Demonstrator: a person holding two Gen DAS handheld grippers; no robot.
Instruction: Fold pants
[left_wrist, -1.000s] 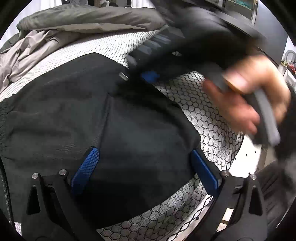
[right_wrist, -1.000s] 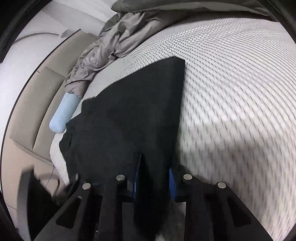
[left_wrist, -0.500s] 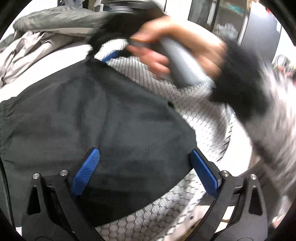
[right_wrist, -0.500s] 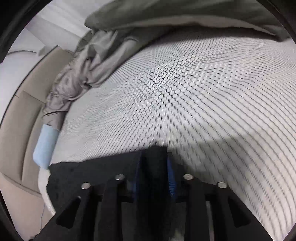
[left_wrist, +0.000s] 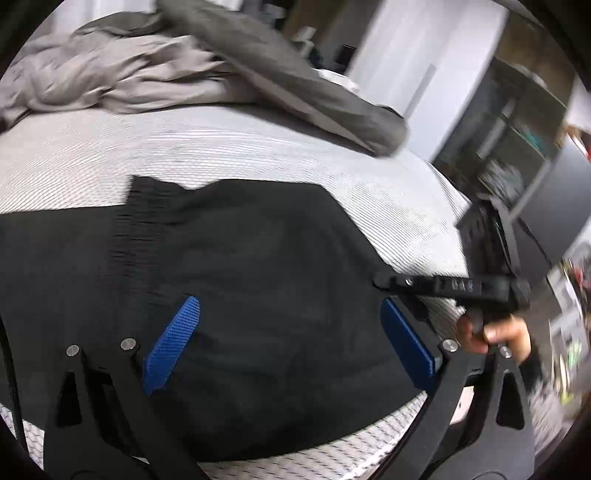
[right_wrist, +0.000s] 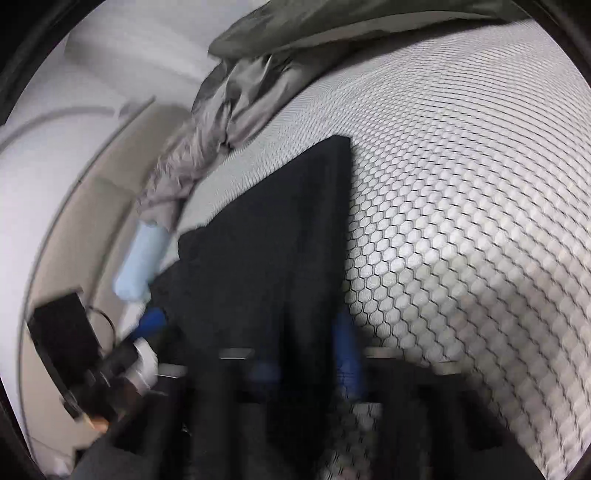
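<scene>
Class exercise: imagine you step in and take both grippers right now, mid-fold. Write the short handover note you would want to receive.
Left gripper: jaws wide open above the black pants, gripping nothing.
Right gripper: jaws closing, with pants fabric between the blue pads; the view is blurred.
Pants: lying on the honeycomb-patterned bed cover, one layer doubled over near the gathered waistband. A grey blanket is heaped at the far side, clear of the pants.
Done: at least one fold appears laid.
Left: probably finish the current fold, smooth it, and make any last fold.
</scene>
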